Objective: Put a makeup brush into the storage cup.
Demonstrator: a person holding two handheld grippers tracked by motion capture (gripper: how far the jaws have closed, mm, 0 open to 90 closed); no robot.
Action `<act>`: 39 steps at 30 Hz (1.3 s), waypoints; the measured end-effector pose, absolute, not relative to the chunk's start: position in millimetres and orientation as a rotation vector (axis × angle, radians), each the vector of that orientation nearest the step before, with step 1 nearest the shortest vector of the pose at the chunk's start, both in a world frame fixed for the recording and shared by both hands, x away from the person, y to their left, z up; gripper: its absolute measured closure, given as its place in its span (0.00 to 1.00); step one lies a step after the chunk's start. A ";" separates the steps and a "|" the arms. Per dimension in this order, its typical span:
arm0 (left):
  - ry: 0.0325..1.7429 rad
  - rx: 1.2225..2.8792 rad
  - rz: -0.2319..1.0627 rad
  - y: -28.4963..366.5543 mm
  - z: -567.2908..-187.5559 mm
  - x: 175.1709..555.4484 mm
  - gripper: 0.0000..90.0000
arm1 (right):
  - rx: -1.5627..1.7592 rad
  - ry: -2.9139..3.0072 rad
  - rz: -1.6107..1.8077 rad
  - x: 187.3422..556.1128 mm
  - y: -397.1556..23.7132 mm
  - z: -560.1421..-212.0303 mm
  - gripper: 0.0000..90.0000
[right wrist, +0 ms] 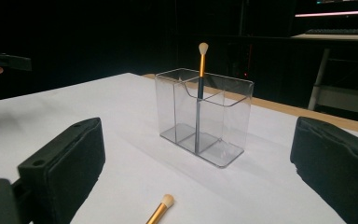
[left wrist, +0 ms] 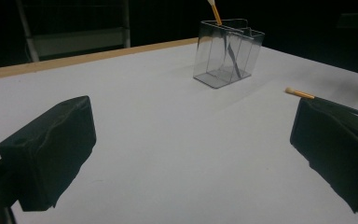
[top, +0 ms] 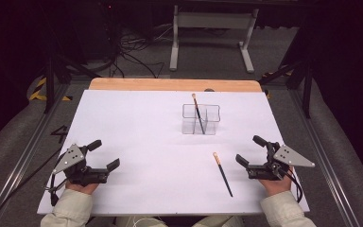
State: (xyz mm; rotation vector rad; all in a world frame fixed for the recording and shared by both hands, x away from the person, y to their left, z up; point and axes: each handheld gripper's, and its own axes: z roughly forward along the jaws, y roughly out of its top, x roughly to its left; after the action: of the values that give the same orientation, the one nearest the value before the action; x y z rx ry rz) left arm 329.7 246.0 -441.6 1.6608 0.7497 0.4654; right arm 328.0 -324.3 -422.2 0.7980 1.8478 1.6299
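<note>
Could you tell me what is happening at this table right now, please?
A person holds a two-jaw gripper in each hand; the left gripper and the right gripper rest open on the white table, holding nothing. One makeup brush stands in the clear organizer. A second brush lies flat near the right gripper, not yet picked up.

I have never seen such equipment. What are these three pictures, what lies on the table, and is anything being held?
A person sits at a white table and holds a hand tool with two black fingers in each hand: the left gripper and the right gripper. One picture comes from a camera above the table; the other two come from small cameras on each gripper, looking between its fingers. On the table stands a clear plastic holder with one brush upright inside. A second brush lies flat near the right gripper. Both grippers are open and hold nothing.
</note>
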 end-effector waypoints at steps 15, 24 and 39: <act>0.755 1.672 0.477 246.6 -441.5 326.7 0.01 | 0.818 1.967 1.604 340.3 -305.7 -409.5 0.04; 0.756 1.679 0.487 248.0 -442.0 324.3 0.01 | 0.842 1.991 1.626 355.9 -297.7 -408.7 0.04; 0.760 1.682 0.483 247.5 -442.3 324.3 0.01 | 0.914 2.221 1.423 363.2 -272.9 -390.5 0.09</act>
State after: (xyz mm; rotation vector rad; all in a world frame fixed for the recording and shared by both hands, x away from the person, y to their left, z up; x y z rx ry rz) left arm 324.3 247.5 -442.3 1.6817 0.7604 0.4827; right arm 363.2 -272.9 -390.5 0.9140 2.2206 1.4226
